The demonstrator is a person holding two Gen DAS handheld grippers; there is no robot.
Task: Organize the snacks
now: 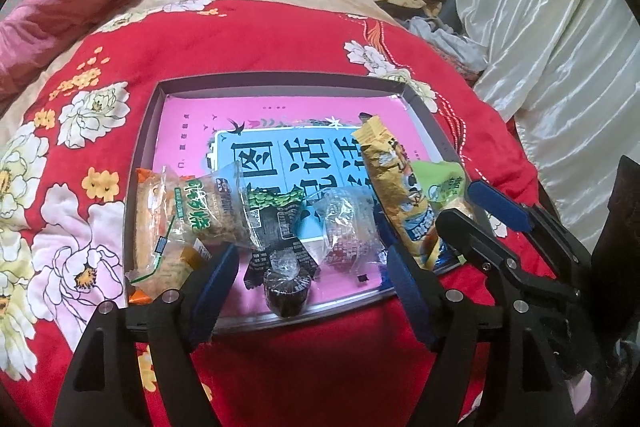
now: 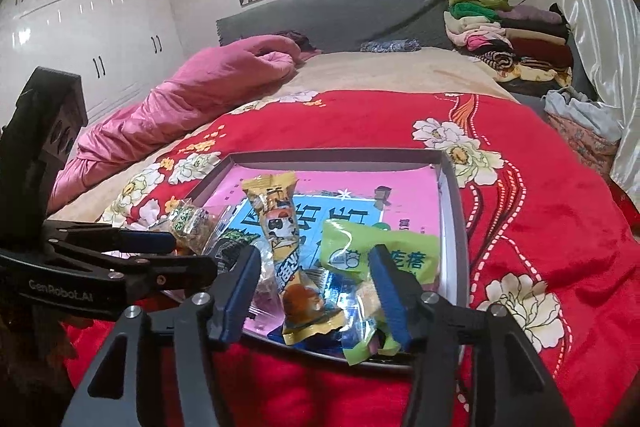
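A shallow grey tray [image 1: 280, 79] with a pink printed bottom lies on the red flowered quilt. Several snacks crowd its near side: a clear packet with green lettering [image 1: 208, 207], a dark packet [image 1: 276, 223], a round dark cake [image 1: 286, 291], a clear-wrapped sweet [image 1: 344, 227], a yellow packet [image 1: 396, 187] and a green packet [image 1: 440, 179]. My left gripper [image 1: 310, 263] is open, its pads either side of the dark cake without touching it. My right gripper [image 2: 314, 255] is open around the yellow packet [image 2: 284, 247]; its right finger stands in front of the green packet [image 2: 360, 255].
The quilt [image 2: 540, 187] covers a bed with a pink duvet [image 2: 208, 87] at the far left. Folded clothes [image 2: 512, 31] are stacked at the far right by a white curtain [image 1: 560, 27]. The two grippers stand close together at the tray's near edge.
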